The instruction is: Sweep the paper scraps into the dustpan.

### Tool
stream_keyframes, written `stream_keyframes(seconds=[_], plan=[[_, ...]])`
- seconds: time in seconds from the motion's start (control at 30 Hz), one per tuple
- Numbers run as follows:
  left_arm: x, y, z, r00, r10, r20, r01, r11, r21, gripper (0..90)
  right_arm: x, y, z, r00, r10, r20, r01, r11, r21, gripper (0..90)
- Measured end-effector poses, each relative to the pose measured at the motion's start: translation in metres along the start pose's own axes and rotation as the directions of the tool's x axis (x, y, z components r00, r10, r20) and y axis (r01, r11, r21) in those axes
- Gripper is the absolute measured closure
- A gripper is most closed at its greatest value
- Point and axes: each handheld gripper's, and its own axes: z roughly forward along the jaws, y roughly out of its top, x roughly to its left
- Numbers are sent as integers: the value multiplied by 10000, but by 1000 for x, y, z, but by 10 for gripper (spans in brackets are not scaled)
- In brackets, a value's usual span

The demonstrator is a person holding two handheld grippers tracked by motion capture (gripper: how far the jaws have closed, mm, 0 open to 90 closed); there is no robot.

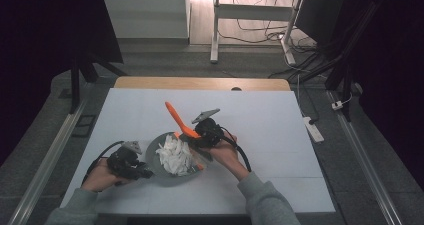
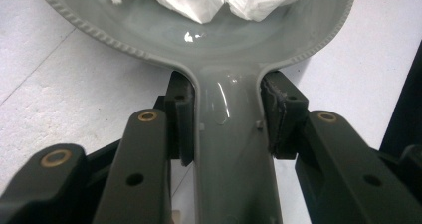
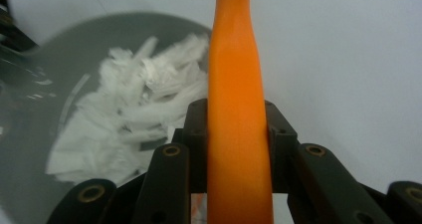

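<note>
A grey pan (image 1: 152,161) sits at the table's near middle, with a heap of white torn pieces (image 1: 175,155) inside. My left gripper (image 1: 143,173) is shut on the pan's handle (image 2: 231,149), pads pressing both its sides, just behind the pan's wall (image 2: 234,40) and the white pieces (image 2: 199,0). My right gripper (image 1: 198,135) is shut on an orange utensil (image 1: 175,116) at the pan's far right edge. The utensil's free end slants up and to the left. In the right gripper view the orange shaft (image 3: 236,109) runs between the jaws, with the white pieces (image 3: 129,119) to its left.
The white tabletop (image 1: 260,120) spreads wide to the right and behind the pan. A wooden strip (image 1: 200,83) borders its far edge. A white power strip (image 1: 313,129) lies on the floor off the right side. Desk legs and cables stand farther back.
</note>
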Motion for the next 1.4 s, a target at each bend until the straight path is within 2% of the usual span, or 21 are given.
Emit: stream_keyframes(seconds=[0.13,0.3,0.53,0.7,1.0,1.27,1.3,1.4], plan=[[0,0,0,10000,3,-7,-3,10000,7,617,-2,2,-15,9991,128,405,-106,9985,-531,707],[-1,0,0,10000,21,8,-21,10000,21,617,-15,-5,-22,9922,576,1107,-514,9970,-583,707],[-2,-1,0,10000,70,34,-70,10000,57,617,-28,-18,-18,9823,1074,1533,-1021,9939,-423,707],[-4,-1,0,9999,100,51,-100,9999,65,617,-32,-20,-8,9795,1266,1568,-1254,9920,-174,707],[-8,0,1,9998,185,17,-185,9997,129,617,-15,-11,7,9834,1000,1514,-1021,9948,58,707],[-11,1,3,9998,217,34,-218,9997,109,617,3,-8,12,9899,664,1255,-697,9973,219,707],[-11,1,3,9998,212,28,-212,9997,105,617,6,-7,13,9907,633,1203,-665,9975,227,707],[-12,1,3,9998,203,13,-203,9997,110,617,16,-5,14,9945,820,646,-828,9965,101,707]])
